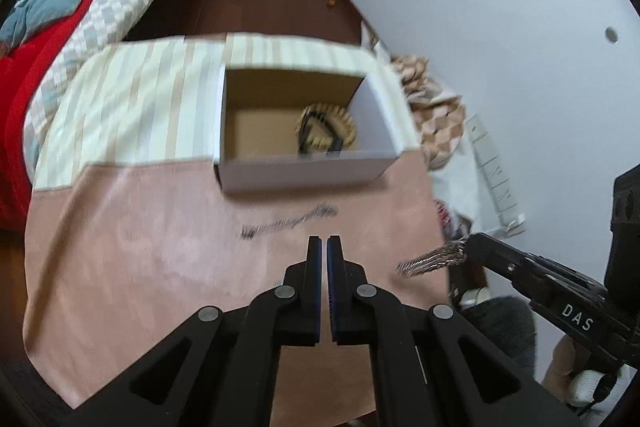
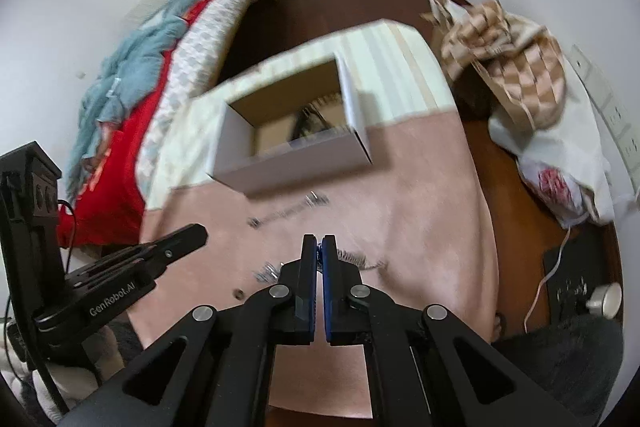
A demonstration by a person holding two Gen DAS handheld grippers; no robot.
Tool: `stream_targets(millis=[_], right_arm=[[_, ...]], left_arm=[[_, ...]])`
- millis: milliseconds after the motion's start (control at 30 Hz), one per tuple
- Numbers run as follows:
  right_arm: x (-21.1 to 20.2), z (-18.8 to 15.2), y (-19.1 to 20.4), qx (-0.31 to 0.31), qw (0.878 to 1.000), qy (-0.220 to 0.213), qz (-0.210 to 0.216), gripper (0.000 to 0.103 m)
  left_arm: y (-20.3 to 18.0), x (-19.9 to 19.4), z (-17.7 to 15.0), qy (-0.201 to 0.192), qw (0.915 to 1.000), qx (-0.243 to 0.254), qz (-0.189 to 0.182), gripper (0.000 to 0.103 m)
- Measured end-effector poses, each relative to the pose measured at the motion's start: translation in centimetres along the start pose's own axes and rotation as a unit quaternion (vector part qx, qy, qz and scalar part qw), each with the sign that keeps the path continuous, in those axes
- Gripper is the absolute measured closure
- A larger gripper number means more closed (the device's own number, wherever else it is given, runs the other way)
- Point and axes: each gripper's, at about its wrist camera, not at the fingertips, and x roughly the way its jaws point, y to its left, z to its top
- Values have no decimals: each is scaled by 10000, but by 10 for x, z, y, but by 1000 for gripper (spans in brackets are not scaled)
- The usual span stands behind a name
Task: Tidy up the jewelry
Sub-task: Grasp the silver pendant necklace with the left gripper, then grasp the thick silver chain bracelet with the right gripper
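From where I steer, the pink cloth [image 1: 132, 259] on the tabletop lies flat and open ahead of both sets of fingers, crossed only by a thin chain [image 1: 288, 223] lying loose between me and the cardboard box [image 1: 304, 171]. The box stands at the far edge of the pink part; its front wall blocks a level approach, but its top is open, with a beaded bracelet [image 1: 328, 127] taking the right rear corner and bare floor at left. Left of the box, striped cloth [image 1: 132, 99] is clear. To the right, a checkered bag [image 2: 516, 75] crowds the wall.
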Motion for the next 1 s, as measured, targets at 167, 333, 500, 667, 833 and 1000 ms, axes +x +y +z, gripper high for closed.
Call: stream_targets(millis=[167,333,500,667,833,1000], right_arm=[[-19,40,21,-272,9990,-341,27,101],[-20,52,27,-359,9982,-469,-44,102],[0,35,14,-205,9995,-219,-80,102],[22,8,-5,10,9999,114,-99,102],[38,-20,-18,186,9989,389,-175,102],[45,-30,-27,274,9981,497,-235,102]], left_arm=[[-2,-14,26,-160,9997,69,-196,101],[16,4,16,171,9995,-229,-129,58],[30,41,-16,565,9979,-311,102,41],[27,75,-40,965,9947,-95,334,41],[14,99,-48,1127,9913,318,608,44],[3,106,-52,1116,9895,583,707,96]])
